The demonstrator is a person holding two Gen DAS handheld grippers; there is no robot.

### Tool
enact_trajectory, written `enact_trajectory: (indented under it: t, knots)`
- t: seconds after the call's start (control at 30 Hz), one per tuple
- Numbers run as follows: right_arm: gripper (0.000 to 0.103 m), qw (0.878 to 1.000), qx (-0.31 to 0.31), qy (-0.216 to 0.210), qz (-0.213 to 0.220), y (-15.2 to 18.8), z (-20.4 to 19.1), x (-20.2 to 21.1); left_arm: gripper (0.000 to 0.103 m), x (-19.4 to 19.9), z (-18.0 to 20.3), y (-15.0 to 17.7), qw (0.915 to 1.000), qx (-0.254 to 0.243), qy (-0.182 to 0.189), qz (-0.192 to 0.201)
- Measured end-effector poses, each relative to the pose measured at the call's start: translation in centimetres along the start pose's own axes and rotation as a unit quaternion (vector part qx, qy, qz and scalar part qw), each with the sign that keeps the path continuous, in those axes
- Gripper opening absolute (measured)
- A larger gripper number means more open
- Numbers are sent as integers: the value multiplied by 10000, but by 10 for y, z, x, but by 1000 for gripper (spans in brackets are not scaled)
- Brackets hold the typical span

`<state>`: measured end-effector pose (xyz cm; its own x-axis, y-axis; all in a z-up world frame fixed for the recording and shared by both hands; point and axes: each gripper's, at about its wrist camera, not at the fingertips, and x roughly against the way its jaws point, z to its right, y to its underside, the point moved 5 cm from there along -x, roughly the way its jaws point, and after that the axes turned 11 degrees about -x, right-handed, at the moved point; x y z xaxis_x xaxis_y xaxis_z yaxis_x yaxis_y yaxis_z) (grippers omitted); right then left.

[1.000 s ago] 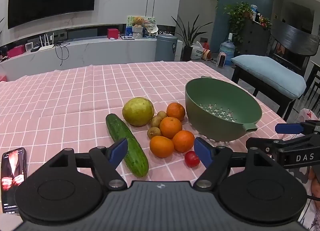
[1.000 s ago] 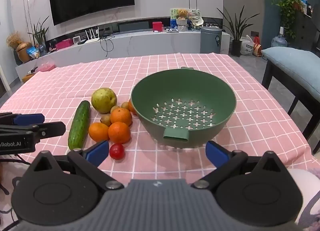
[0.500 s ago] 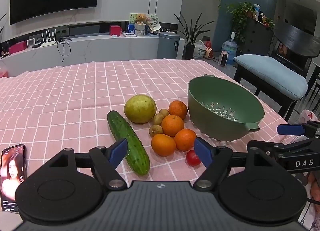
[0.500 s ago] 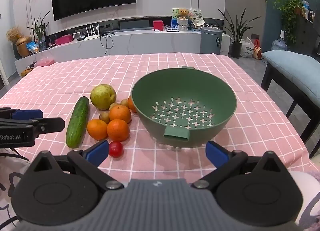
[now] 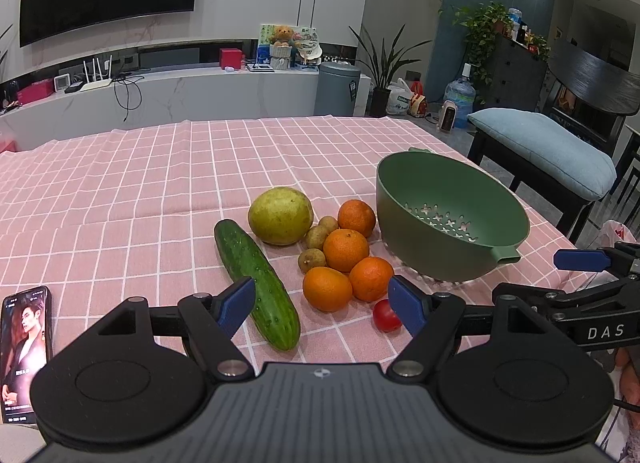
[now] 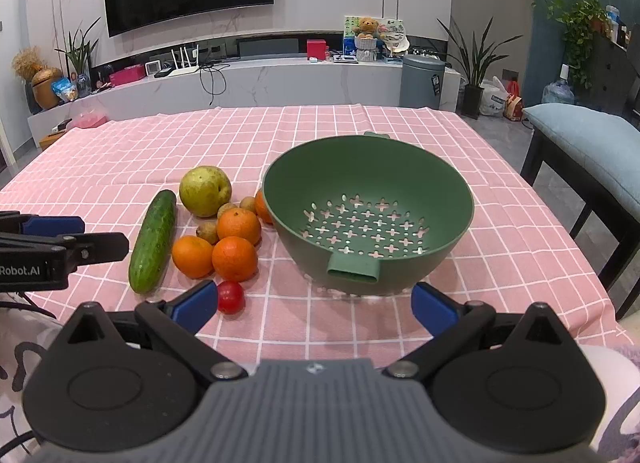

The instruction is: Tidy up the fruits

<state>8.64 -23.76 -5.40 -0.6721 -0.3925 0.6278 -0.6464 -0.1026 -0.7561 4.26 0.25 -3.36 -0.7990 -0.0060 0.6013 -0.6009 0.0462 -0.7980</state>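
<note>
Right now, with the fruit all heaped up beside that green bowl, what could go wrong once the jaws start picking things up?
1. The oranges touch each other and the small brown fruits; lifting one could send its neighbours rolling.
2. The little tomato lies close to the near table edge and might roll off if nudged.
3. The green bowl looks light, so a bump could shift it.

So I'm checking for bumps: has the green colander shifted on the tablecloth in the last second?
No. The green colander sits on the same squares of the tablecloth; only the camera drifted.
</note>
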Motion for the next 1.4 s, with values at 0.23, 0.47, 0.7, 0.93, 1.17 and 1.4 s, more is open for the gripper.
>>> enact_trajectory:
  t: [0.23, 0.47, 0.7, 0.93, 1.17, 1.4]
  knots:
    - [99, 9999, 101, 47, -5, 1, -2, 0, 89, -1, 0, 0, 10000, -3, -3, -2]
    - [99, 9999, 155, 71, -18, 0, -5, 0, 89, -2, 1, 1, 10000, -1, 1, -6]
    - [99, 9999, 155, 72, -18, 1, -6, 0, 89, -1, 0, 1, 10000, 3, -3, -9]
    - [99, 9998, 159, 73, -20, 1, -6, 0, 89, -1, 0, 1, 10000, 5, -4, -13]
    - [99, 9998, 164, 77, -16, 1, -6, 0, 89, -1, 0, 1, 10000, 3, -4, -17]
    - [99, 9998, 167, 81, -21, 1, -6, 0, 89, -1, 0, 1, 10000, 2, -4, -22]
